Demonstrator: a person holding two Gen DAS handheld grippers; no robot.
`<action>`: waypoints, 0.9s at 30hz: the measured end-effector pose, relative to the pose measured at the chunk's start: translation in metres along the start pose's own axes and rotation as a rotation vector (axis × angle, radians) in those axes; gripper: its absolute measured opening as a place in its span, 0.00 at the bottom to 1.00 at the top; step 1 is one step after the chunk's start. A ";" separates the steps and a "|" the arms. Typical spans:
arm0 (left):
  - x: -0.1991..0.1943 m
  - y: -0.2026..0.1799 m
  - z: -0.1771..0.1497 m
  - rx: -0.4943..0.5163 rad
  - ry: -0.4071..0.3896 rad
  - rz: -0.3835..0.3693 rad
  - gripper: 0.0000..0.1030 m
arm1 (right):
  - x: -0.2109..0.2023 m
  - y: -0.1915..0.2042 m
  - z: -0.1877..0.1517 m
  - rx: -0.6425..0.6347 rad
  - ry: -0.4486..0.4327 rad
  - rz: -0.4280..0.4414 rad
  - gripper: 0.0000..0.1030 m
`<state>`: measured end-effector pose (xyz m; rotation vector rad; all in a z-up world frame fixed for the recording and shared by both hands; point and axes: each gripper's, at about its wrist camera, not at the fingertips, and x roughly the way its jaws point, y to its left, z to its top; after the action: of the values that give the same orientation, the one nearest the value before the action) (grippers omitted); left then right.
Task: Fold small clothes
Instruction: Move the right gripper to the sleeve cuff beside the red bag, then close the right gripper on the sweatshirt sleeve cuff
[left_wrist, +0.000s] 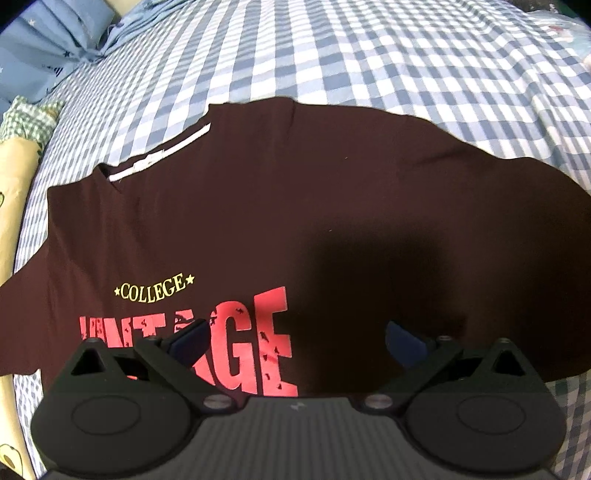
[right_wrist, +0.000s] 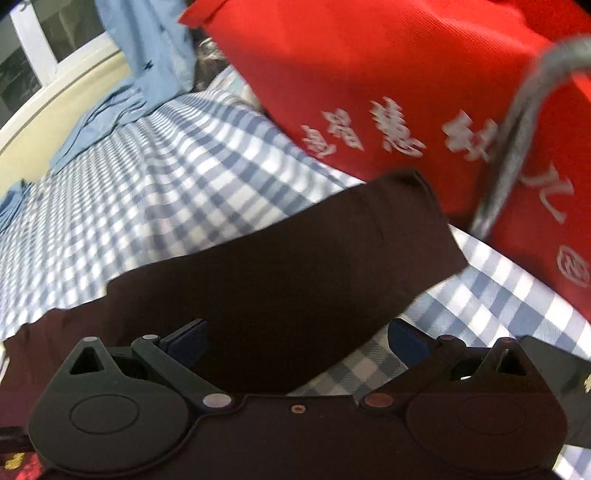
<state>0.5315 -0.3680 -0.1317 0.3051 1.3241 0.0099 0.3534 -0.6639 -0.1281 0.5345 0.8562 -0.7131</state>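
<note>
Clearly unfolded, the maroon T-shirt (left_wrist: 258, 206) lies flat on the checked bed sheet (left_wrist: 369, 55); both hand-held grippers, left (left_wrist: 295, 334) and right (right_wrist: 297, 334), hover released, so every fold is left.

A bed covered in a blue-and-white checked cotton sheet (left_wrist: 406, 55) carries a dark maroon short-sleeved T-shirt (left_wrist: 258, 206), spread flat and face up with its white-trimmed neckline toward the left and red and yellow lettering across the chest. Light blue star-printed fabric (left_wrist: 48, 44) lies bunched at the sheet's far left corner, beside a small green-checked cloth (left_wrist: 26, 118) at the left edge. A bright red fabric bag with white characters and a grey strap (right_wrist: 424, 92) rests on the sheet just beyond one shirt sleeve (right_wrist: 369, 240).
</note>
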 end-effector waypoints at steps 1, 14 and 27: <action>0.001 0.001 0.001 -0.002 0.005 0.007 0.99 | 0.004 -0.004 -0.003 0.018 -0.014 -0.019 0.95; -0.012 0.015 0.027 -0.083 -0.002 0.030 0.99 | 0.041 -0.050 0.010 0.120 -0.178 -0.252 0.79; -0.033 0.024 0.034 -0.122 -0.043 0.022 0.99 | 0.061 -0.046 0.008 0.128 -0.166 -0.276 0.59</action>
<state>0.5595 -0.3576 -0.0880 0.2147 1.2719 0.1015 0.3508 -0.7202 -0.1798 0.4675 0.7389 -1.0553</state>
